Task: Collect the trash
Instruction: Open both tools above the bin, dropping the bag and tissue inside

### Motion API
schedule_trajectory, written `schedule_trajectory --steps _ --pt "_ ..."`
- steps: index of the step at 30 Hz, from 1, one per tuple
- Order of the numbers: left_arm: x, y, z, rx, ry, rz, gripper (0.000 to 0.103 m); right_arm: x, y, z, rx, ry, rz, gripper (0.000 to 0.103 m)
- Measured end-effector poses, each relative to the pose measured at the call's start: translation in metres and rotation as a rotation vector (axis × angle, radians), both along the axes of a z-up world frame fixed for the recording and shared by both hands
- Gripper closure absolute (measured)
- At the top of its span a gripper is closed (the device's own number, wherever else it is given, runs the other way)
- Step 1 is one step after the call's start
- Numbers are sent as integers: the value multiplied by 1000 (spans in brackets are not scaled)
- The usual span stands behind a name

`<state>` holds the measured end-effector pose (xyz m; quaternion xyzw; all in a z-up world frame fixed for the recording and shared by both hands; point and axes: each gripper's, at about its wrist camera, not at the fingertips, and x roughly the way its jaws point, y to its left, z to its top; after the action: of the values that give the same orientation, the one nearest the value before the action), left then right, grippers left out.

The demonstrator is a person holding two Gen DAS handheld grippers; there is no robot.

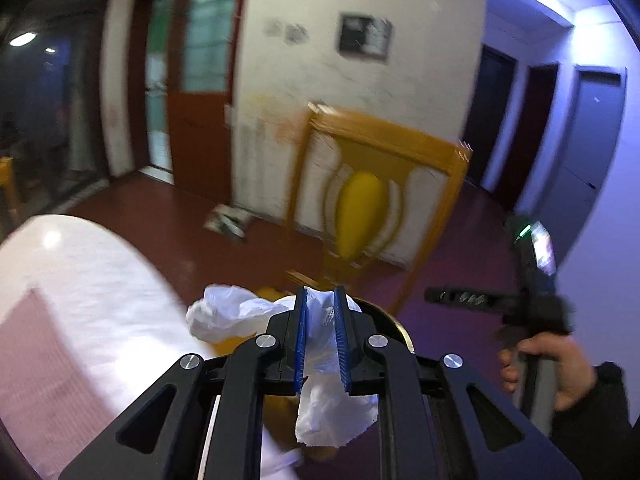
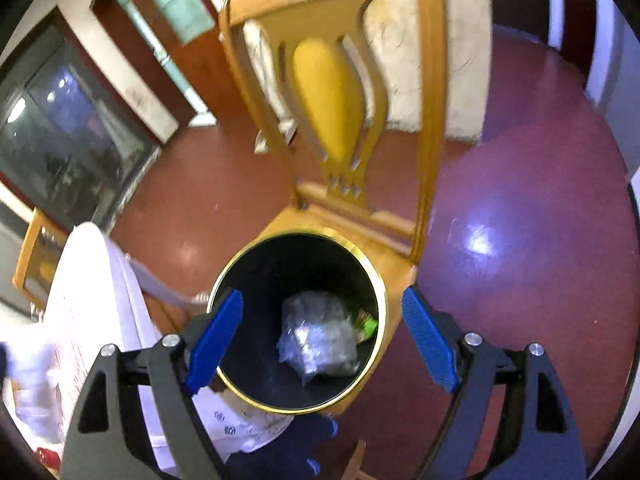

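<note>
My left gripper (image 1: 320, 300) is shut on a crumpled white plastic bag (image 1: 224, 314), which spills out left of the blue pads (image 1: 344, 344) and hangs below them. It is held above the table edge, near the bin's gold rim (image 1: 400, 326). My right gripper (image 2: 322, 308) is open and empty, right above a black bin with a gold rim (image 2: 382, 280) that stands on a chair seat. Inside the bin lie a clear crumpled plastic bag (image 2: 320, 334) and a green wrapper (image 2: 368, 322). The right gripper also shows in the left wrist view (image 1: 536, 280), held in a hand.
A yellow wooden chair (image 2: 332, 92) carries the bin, its back toward the white wall. A table with a white and pink cloth (image 1: 80, 300) is at the left. The floor is dark red (image 2: 520, 220). Some paper litter (image 1: 228, 220) lies by the wall.
</note>
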<state>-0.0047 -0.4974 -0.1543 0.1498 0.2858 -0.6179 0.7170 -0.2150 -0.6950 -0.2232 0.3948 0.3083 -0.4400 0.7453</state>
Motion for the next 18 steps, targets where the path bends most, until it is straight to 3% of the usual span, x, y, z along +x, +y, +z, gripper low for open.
schedule_trajectory --steps 5,8,10,12,18 --pt "-22 -86 -72 138 47 -83 91 -30 2 17 -45 -29 -41 21" --pt "-28 -116 -109 215 66 -70 87 -43 4 16 -41 -34 -51 21" --pt "-33 -123 -125 247 51 -38 72 -52 5 16 -35 -35 -58 21" --pt "-33 -121 -129 238 70 -10 8 -54 5 14 -29 -38 -65 21" --pt "-27 -117 -121 219 91 21 6 -50 5 15 -20 -52 -62 21"
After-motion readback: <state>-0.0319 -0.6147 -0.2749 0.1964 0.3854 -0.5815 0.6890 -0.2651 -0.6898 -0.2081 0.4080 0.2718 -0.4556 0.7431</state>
